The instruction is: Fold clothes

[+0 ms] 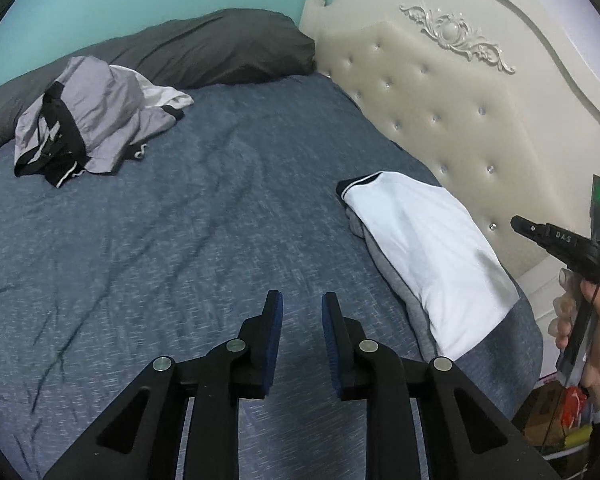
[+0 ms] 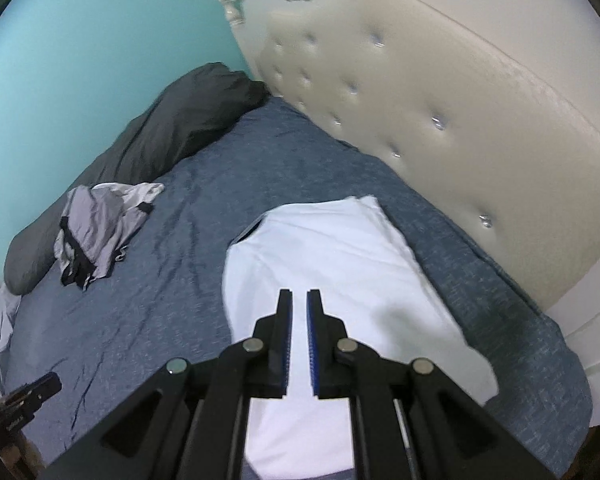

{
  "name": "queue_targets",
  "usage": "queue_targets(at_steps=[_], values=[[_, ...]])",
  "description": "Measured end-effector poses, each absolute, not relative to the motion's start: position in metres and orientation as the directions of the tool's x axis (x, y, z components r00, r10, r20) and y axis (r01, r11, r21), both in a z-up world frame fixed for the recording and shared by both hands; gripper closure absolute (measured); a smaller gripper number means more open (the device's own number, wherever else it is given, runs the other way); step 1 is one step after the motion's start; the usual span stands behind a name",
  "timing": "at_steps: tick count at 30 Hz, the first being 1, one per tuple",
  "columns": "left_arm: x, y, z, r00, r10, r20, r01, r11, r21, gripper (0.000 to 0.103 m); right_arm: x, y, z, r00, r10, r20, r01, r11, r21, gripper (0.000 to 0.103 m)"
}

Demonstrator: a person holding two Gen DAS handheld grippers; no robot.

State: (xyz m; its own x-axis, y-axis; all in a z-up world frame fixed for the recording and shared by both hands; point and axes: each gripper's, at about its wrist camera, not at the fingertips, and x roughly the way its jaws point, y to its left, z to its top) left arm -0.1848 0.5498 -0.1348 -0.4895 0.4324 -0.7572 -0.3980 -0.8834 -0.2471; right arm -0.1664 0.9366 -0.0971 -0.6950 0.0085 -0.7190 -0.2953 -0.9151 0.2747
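1. Blue sheet [image 1: 180, 248] covers the bed, creased, bare in the middle.
2. White folded garment [image 1: 428, 256] lies on the sheet close to the headboard [image 1: 460, 128], dark trim at its far end, grey layer showing along its near edge.
3. Same folded garment fills the centre of the right wrist view, flat, directly beyond the right gripper [image 2: 299, 296].
4. Grey pile [image 1: 84, 120] of unfolded clothes, black bands and a bit of white cloth in it, sits far left on the sheet, against the dark pillow [image 1: 220, 48]. Well apart from the folded garment.
5. Left gripper [image 1: 302, 300]: jaws slightly apart, clear gap between the blue pads, nothing in it. Held over bare sheet, left of the folded garment, not touching cloth.
6. Right gripper: jaws nearly closed, only a thin slit between the pads, nothing gripped. Above the folded garment; cannot tell if the tips touch it, looks apart.
7. Left wrist view, right edge: a hand [image 1: 584, 340] holds the right gripper's handle, green light on the unit above it.
8. Right wrist view, bottom left: tip of the left gripper shows over the sheet edge.
9. Teal wall [image 2: 80, 80] behind the pillow. Headboard cream, tufted, studded, carved ornament on top.
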Motion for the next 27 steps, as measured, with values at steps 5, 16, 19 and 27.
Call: queue_targets(at_steps=[5,16,19,27], values=[[-0.179,0.532,-0.128,-0.501,0.433,-0.749,-0.398,-0.884,-0.245,0.08,-0.158,0.905,-0.091,-0.698,0.013,-0.716,-0.28,-0.925,0.255,0.096],[-0.159,0.484,-0.101,-0.541,0.429,-0.723,-0.395,-0.889,-0.233,0.07,-0.134,0.822,-0.066,-0.716,-0.006,-0.698,-0.215,-0.95,0.228,0.09],[-0.151,0.474,-0.094,-0.554,0.429,-0.714,-0.399,-0.889,-0.225,0.066,-0.125,0.797,-0.057,-0.72,-0.001,-0.694,-0.205,-0.955,0.214,0.065],[-0.125,0.448,-0.074,-0.576,0.434,-0.693,-0.41,-0.887,-0.214,0.057,-0.099,0.757,-0.036,-0.742,-0.02,-0.671,-0.175,-0.959,0.222,0.045]])
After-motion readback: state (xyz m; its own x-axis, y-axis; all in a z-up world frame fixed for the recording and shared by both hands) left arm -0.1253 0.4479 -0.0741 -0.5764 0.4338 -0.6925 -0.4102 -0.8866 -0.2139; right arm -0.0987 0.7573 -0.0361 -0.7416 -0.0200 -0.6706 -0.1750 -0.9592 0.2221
